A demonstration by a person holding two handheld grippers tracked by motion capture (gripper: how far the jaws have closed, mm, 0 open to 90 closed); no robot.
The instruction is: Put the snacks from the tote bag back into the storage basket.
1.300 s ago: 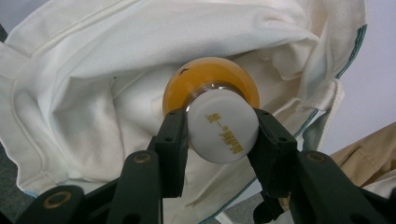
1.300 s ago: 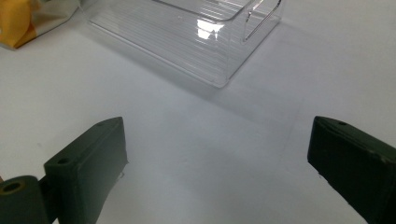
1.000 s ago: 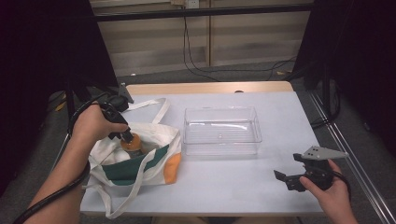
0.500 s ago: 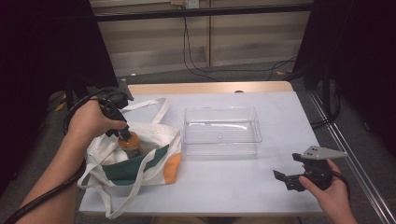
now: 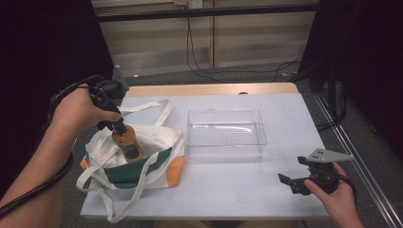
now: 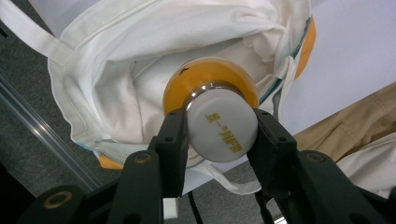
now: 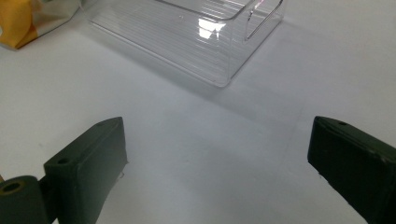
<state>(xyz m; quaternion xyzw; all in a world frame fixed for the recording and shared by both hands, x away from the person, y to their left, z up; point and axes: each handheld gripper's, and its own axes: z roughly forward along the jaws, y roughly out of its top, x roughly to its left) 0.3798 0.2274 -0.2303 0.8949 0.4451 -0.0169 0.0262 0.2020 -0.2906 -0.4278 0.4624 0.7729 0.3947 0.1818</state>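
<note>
Nearest, the right gripper waits with jaws wide and empty, on the table in front of the clear tray. Left of the tray, the left gripper clamps the white cap of the orange bottle. Since a second ago the bottle has risen and now shows more of itself above the tote bag, so the unpacking looks under way.

The left gripper has its black jaws clamped on the white cap of an orange bottle. The bottle hangs right over the open mouth of a white tote bag, which lies at the table's edge.
</note>
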